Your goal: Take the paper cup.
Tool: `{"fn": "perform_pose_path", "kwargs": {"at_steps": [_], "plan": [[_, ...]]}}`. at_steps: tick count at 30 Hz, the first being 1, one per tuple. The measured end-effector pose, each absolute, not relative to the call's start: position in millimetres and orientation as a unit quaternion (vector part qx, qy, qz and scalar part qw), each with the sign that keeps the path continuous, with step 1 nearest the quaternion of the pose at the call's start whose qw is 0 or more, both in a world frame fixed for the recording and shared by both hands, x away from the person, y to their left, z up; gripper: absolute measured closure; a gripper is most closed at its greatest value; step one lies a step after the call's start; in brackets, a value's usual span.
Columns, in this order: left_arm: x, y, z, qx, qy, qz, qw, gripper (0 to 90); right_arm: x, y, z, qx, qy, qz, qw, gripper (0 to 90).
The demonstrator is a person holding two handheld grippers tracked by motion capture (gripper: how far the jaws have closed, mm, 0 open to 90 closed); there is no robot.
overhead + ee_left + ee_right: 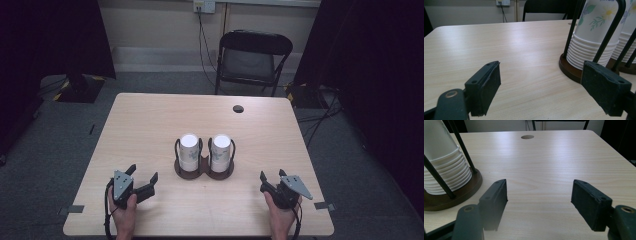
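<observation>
On one pale wooden desk [150, 130] stand two stacks of white floral-printed paper cups [189, 150], held in one dark brown double-ringed holder with black wire uprights [203, 172], while one black folding chair [252, 60] waits beyond and two black handheld grippers [144, 183] rest near the front edge.

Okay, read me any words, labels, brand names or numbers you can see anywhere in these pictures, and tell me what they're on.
No readable text anywhere.
The paper cups in the cup holder carry a printed flower pattern, not words.
The wall socket behind the chair shows no legible marking; it is too small to tell.
The grippers, left and right, bear no visible label.
</observation>
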State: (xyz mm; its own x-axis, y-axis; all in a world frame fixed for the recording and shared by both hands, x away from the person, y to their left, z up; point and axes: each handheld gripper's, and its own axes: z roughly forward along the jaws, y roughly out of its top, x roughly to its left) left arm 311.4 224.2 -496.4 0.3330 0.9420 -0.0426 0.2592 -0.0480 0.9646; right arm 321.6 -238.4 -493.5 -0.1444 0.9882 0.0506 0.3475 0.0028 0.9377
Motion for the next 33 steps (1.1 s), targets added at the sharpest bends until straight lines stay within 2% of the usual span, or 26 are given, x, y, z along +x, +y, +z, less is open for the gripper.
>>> {"fn": "perform_pose_path", "kwargs": {"at_steps": [15, 33], "plan": [[312, 225, -496, 0.64, 0.473, 0.331, 0.507, 19.0, 324, -236, -493, 0.537, 0.63, 0.448, 0.339, 37.9], [313, 223, -496, 0.65, 0.468, 0.327, 0.502, 16.6, 320, -224, -485, 0.516, 0.642, 0.48, 0.302, 35.0]]}}
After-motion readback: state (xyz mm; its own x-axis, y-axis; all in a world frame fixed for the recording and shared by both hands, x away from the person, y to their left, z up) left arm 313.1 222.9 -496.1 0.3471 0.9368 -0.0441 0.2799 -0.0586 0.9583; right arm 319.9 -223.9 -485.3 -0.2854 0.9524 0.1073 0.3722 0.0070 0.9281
